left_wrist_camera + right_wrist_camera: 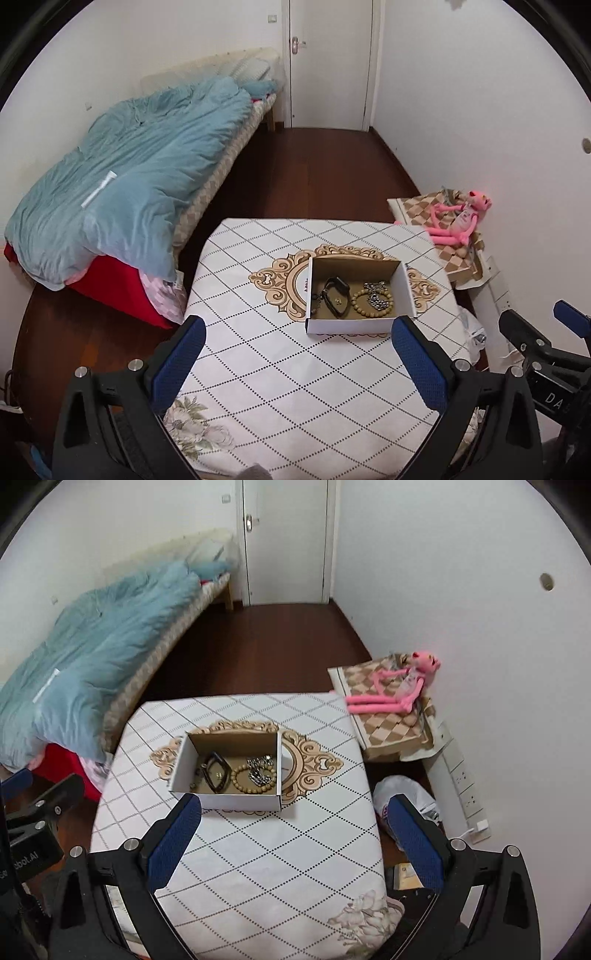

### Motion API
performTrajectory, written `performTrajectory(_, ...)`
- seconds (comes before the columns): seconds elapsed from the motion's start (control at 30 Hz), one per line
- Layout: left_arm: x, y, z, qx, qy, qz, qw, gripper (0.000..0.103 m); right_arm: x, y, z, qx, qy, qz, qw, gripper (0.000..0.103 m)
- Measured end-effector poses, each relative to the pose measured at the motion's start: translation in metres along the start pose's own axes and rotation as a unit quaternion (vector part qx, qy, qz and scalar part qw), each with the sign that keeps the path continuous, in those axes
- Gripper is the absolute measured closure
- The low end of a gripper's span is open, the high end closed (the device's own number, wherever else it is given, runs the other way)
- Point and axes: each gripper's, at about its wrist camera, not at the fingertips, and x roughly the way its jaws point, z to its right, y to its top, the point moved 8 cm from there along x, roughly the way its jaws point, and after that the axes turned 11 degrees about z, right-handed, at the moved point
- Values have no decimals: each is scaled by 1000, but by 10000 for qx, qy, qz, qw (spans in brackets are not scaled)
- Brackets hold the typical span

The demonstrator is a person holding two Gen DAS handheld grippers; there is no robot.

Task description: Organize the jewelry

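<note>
Around the tabletop (258, 369), covered in a white diamond-print cloth: a bed with a blue duvet (140, 173) to the left, a closed white door (328, 62) at the far end of dark wood flooring, a pink plush toy (395, 690) lying on a checkered cushion (388, 731) to the right, a white plastic bag (402, 794) on the floor below that. Near the tabletop's centre, over the ornate gold medallion, an open cardboard box (354, 325) holding the jewelry: a black watch (338, 299) at left, a wooden bead bracelet (369, 302) beside it, a silver chain (376, 291) lying partly over the beads. Nothing between either claw and the box. Left claw (299, 365) spread wide, blue pads apart, empty, held above the near tabletop short of the box. Right claw (295, 845) likewise wide apart and empty, its left pad close to the box's near corner, touching nothing.
</note>
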Motion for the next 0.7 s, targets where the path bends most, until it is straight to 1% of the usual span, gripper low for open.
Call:
performTrajectory(0.17, -33, 6, 0, 16, -19, 138, 9999, 0, -47, 9, 0, -11, 30, 260, 9997, 1)
performTrajectory(0.3, -56, 12, 2, -76, -176, 260, 9995, 0, -75, 16, 0, -17, 53, 427, 9991, 0)
performTrajectory(0.4, -67, 13, 2, -79, -195, 287, 9994, 0, -93, 21, 1, -2, 70, 566, 9984, 0)
performTrajectory(0.53, -76, 10, 4, -49, -167, 245, 9996, 0, -108, 22, 1, 5, 52, 624, 9980, 0)
performTrajectory(0.7, -77, 8, 8, 26, -162, 186, 9997, 0, -114, 23, 3, 7, 55, 595, 9982, 0)
